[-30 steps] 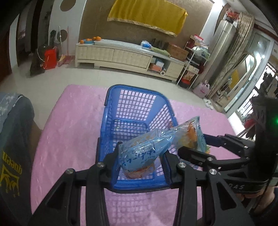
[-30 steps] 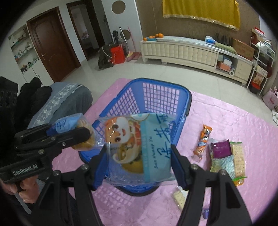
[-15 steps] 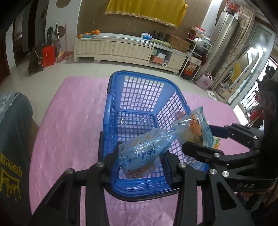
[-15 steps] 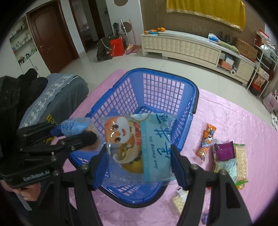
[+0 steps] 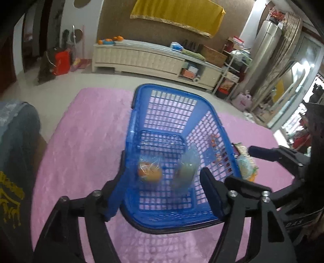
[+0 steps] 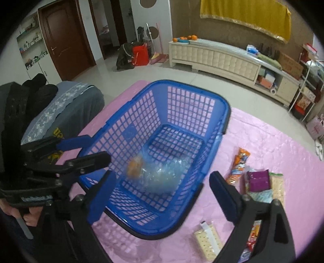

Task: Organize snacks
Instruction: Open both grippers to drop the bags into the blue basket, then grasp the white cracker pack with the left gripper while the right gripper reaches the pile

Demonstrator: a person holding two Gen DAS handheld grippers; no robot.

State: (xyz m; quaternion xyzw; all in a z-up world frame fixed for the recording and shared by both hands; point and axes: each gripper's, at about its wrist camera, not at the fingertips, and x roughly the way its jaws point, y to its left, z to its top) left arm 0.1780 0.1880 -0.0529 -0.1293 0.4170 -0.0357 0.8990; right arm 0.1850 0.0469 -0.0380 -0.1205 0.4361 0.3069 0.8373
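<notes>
Left hand-held gripper (image 5: 162,194) is opening, nothing between its jaws; the snack packet (image 5: 166,170) released a moment ago is dropping into the blue basket (image 5: 174,220). Right hand-held gripper (image 6: 162,194) is opening too, empty, as the blurred packet falls inside; more snacks (image 6: 257,182) are waiting on the pink mat (image 6: 283,145).

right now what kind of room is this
Most likely a home living room: a long cream cabinet stands against the far wall under a hanging yellow cloth, with a brown wooden door to one side. The blue basket sits on a pink cover.
</notes>
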